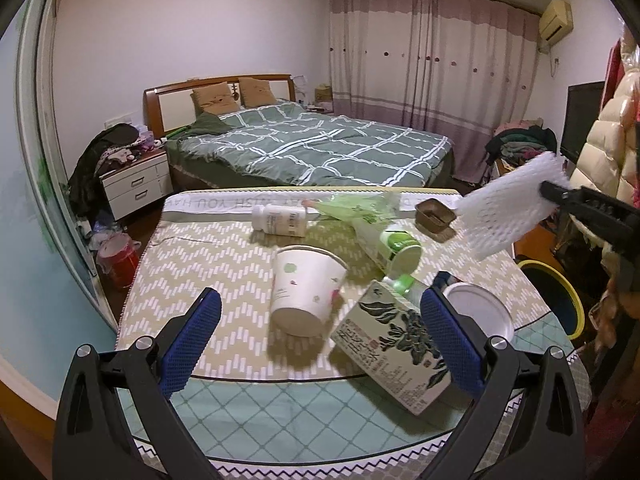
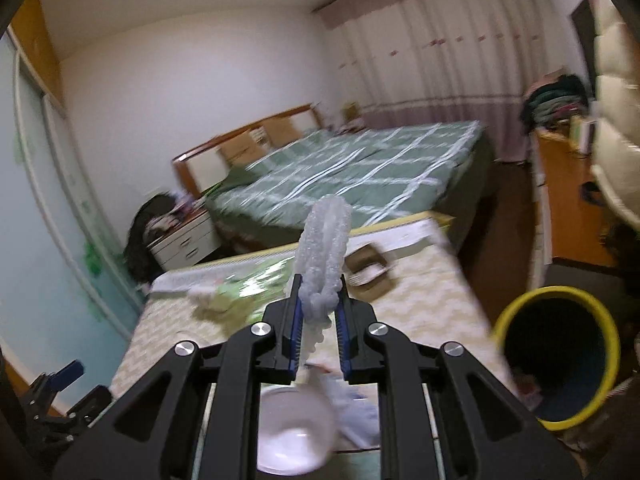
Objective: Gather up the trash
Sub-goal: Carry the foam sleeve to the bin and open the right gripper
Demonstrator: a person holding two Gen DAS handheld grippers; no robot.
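Right hand-held gripper [image 2: 318, 308] sits closest to its lens, jaws pinching a white foam net sleeve [image 2: 325, 248] clear of the bench [image 1: 224, 248]; the same sleeve juts from its tips at the right edge of the left wrist view.

Left hand-held gripper [image 1: 320, 344] is spread wide and empty over the near clutter.

Bin with a yellow rim [image 2: 556, 364] stands on the floor just beside the bench's right edge, mouth open.

Still on the bench: printed carton [image 1: 394, 344], paper cup [image 1: 304, 292] on its side, white lid [image 1: 480, 310], green-topped tub [image 1: 396, 250], white bottle [image 1: 280, 220], brown tray [image 1: 434, 214].

Step in hand, by my read: carrying the sleeve to the bin. Next move needs the sleeve brought over the mouth before the jaws part; foam is light and may drift.
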